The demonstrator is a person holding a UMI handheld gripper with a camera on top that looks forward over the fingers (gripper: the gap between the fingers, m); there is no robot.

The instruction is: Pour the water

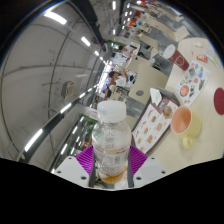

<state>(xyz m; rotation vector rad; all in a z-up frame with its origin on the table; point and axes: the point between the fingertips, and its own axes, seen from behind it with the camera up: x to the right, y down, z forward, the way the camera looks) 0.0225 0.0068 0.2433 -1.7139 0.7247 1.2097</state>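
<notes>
Gripping a clear plastic bottle (111, 138): the gripper (112, 163) has both fingers closed against the bottle's lower body, purple pads (87, 158) pressed to it left and right, no gap visible on either side. Bottle stands upright along the fingers, white cap (110, 108) on top, pale label band around the middle, a little yellowish liquid low down near the fingertips. Whole view is rolled hard, so the table (160, 90) runs up the right side rather than lying flat. Just beside the bottle on the right is a patterned placemat (152, 122) with small orange motifs. Past the mat's far edge sits an orange cup (183, 121), open mouth showing a pale inside, empty as far as I can tell; it is near the bottle but not touching it. Beyond the cup, a round white item (186, 90) rests on the table, and further out a red-and-white cup (176, 56); a dark red rounded thing (219, 99) is cut off past the orange cup, can't tell what it is. Beyond the bottle, a long room stretches away, ceiling (50, 70) with rows of strip lights (56, 17) on the left, and desks with clutter in the distance, too small to identify.
</notes>
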